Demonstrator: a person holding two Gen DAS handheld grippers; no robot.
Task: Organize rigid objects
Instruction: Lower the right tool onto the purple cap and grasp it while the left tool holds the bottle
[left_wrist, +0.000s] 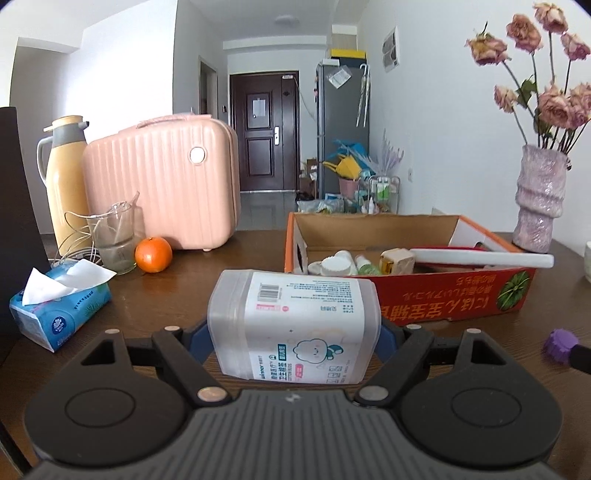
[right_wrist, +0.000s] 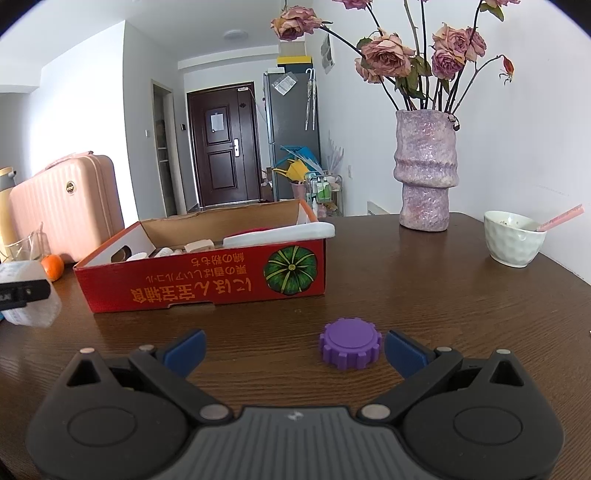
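Observation:
My left gripper (left_wrist: 293, 343) is shut on a translucent plastic cotton-swab box (left_wrist: 295, 325) with a white label, lying on its side just above the brown table. In the right wrist view that box (right_wrist: 31, 295) shows at the far left edge. Ahead of it stands the red cardboard box (left_wrist: 443, 295), with small bottles and a white-and-red flat object inside. My right gripper (right_wrist: 295, 349) is open, low over the table, with a purple ridged cap (right_wrist: 350, 348) between its blue pads, nearer the right one and touching neither. The red cardboard box (right_wrist: 207, 284) lies beyond it to the left.
A pink suitcase (left_wrist: 162, 188), yellow thermos (left_wrist: 64, 173), glass cup (left_wrist: 112, 240), orange (left_wrist: 153, 254) and tissue pack (left_wrist: 59, 306) stand at the left. A purple vase of dried roses (right_wrist: 426, 170) and a white bowl with a spoon (right_wrist: 513, 238) stand at the right.

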